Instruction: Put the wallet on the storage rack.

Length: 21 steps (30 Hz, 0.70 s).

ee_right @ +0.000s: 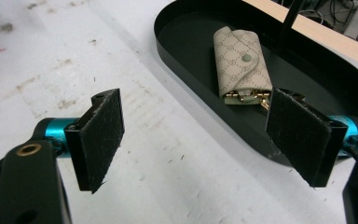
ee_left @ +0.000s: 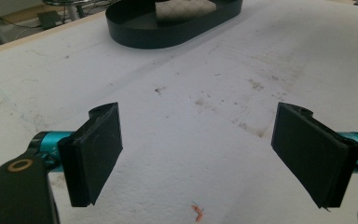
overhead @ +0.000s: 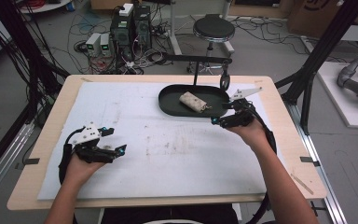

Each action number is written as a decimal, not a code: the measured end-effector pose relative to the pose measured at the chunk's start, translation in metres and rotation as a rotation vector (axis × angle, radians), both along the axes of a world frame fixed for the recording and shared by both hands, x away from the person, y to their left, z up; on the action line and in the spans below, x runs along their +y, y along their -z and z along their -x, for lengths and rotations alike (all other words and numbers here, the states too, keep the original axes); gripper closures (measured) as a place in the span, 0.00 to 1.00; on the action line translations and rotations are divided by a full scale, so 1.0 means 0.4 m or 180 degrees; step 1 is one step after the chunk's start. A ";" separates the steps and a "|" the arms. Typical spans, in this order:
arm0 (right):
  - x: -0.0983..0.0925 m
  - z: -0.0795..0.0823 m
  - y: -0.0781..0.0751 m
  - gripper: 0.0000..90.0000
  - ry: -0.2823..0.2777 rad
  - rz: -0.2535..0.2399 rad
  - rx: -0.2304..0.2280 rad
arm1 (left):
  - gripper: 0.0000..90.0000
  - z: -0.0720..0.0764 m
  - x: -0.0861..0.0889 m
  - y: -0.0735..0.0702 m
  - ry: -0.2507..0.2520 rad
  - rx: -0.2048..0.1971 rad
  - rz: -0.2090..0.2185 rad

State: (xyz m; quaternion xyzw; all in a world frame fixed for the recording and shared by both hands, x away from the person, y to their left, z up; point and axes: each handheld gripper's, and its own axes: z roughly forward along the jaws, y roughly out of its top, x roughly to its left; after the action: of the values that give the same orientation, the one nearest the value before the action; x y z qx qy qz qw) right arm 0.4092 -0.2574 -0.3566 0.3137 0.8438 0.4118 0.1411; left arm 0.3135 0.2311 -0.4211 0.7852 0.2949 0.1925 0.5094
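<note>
The beige key pouch point(ee_right: 240, 58) is seen lying in the black oval tray point(ee_right: 191, 100), upper right of centre. Both right tongs point(overhead: 225, 113) and left tongs point(overhead: 115, 142) are held apart, empty. The tray rim could be struck, or the dangling metal clasp snagged.

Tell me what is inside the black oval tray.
The black oval tray holds one beige patterned snap-button key pouch, lying flat, gold metal hardware at its open end. The tray floor beneath the pouch and whatever the pouch contains are covered.
</note>
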 end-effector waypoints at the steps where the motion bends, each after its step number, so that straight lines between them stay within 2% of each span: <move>1: -0.005 0.007 0.006 0.22 0.0023 -0.0020 -0.0020 | 0.18 0.000 -0.001 0.000 0.0002 0.0005 0.0005; 12: -0.059 0.083 0.070 0.22 0.0108 -0.0253 -0.0069 | 0.18 0.001 -0.005 0.004 0.0010 0.0011 0.0017; 18: -0.070 0.110 0.103 0.22 0.0168 -0.0354 -0.0103 | 0.18 0.000 -0.005 0.007 0.0000 0.0024 0.0036; 21: -0.077 0.119 0.115 0.22 0.0191 -0.0351 -0.0113 | 0.18 0.000 -0.005 0.007 -0.0014 0.0026 0.0054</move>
State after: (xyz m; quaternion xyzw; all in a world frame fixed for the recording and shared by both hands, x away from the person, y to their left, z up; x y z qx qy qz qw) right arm 0.3616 -0.2880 -0.4025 0.3388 0.8074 0.4588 0.1508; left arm 0.3134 0.2292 -0.4240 0.7809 0.3002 0.1879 0.5145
